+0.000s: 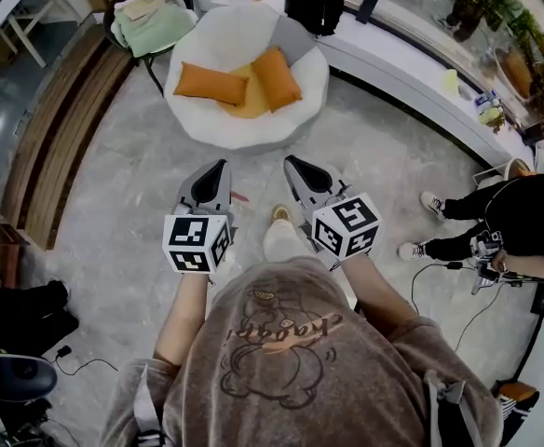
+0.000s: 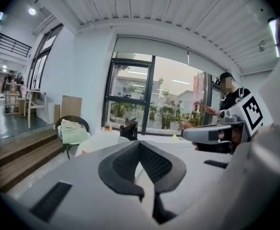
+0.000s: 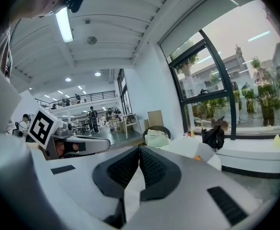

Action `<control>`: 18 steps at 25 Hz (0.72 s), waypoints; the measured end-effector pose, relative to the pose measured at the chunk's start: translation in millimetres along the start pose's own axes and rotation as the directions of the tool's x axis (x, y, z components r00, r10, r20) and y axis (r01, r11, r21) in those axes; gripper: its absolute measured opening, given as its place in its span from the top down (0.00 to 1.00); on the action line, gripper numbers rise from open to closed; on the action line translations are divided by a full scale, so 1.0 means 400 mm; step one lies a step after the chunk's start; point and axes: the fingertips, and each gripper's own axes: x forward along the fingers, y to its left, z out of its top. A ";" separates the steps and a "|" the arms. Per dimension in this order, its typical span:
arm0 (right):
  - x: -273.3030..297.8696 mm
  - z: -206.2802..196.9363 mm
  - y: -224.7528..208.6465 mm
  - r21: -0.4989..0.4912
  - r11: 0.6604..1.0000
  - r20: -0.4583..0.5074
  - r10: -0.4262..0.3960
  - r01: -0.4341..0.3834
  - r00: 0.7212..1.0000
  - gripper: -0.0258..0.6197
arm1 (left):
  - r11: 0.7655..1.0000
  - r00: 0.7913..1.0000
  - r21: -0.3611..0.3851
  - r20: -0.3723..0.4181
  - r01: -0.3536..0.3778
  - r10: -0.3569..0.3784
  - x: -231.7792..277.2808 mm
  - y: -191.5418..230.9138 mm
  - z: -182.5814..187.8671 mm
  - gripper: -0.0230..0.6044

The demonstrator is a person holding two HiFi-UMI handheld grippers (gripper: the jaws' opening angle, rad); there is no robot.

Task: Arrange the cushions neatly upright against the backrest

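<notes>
Bright, daylit room seen through wide-angle lenses.
Daylight floods in through tall windows (image 2: 149,95), and a ceiling strip light (image 3: 63,25) glares white. The grey floor (image 1: 374,147) carries a soft sheen and faint shadows. Both gripper views bend strongly, with black corners. The left gripper (image 2: 140,143) and right gripper (image 3: 139,148) look soft near the lens.

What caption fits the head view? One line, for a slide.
Left hand-held gripper and right hand-held gripper, both shut, face a white chair holding two orange cushions.
</notes>
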 end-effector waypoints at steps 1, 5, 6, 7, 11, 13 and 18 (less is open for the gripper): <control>0.011 0.007 -0.017 0.002 1.000 -0.001 0.004 -0.004 1.000 0.93 | 1.000 1.000 -0.001 0.000 -0.005 0.005 0.017 0.004 0.009 0.96; 0.058 0.044 -0.087 0.009 1.000 0.000 0.023 -0.023 1.000 0.93 | 1.000 1.000 -0.002 0.002 -0.024 0.024 0.085 0.018 0.052 0.96; 0.071 0.054 -0.103 0.010 1.000 0.000 0.029 -0.029 1.000 0.93 | 1.000 1.000 -0.003 0.001 -0.029 0.029 0.103 0.024 0.062 0.96; 0.086 0.066 -0.119 0.009 0.999 0.000 0.035 -0.035 0.999 0.93 | 0.999 0.999 -0.005 -0.001 -0.035 0.035 0.122 0.030 0.072 0.96; 0.139 0.114 -0.188 0.008 0.998 -0.001 0.061 -0.061 0.998 0.93 | 0.998 0.998 -0.014 -0.007 -0.057 0.057 0.204 0.051 0.115 0.96; 0.160 0.132 -0.226 0.007 0.998 0.000 0.068 -0.068 0.998 0.93 | 0.998 0.998 -0.016 -0.007 -0.063 0.063 0.248 0.054 0.133 0.96; 0.197 0.146 -0.319 0.005 0.996 -0.001 0.084 -0.084 0.996 0.93 | 0.997 0.997 -0.022 -0.001 -0.076 0.076 0.353 0.055 0.150 0.96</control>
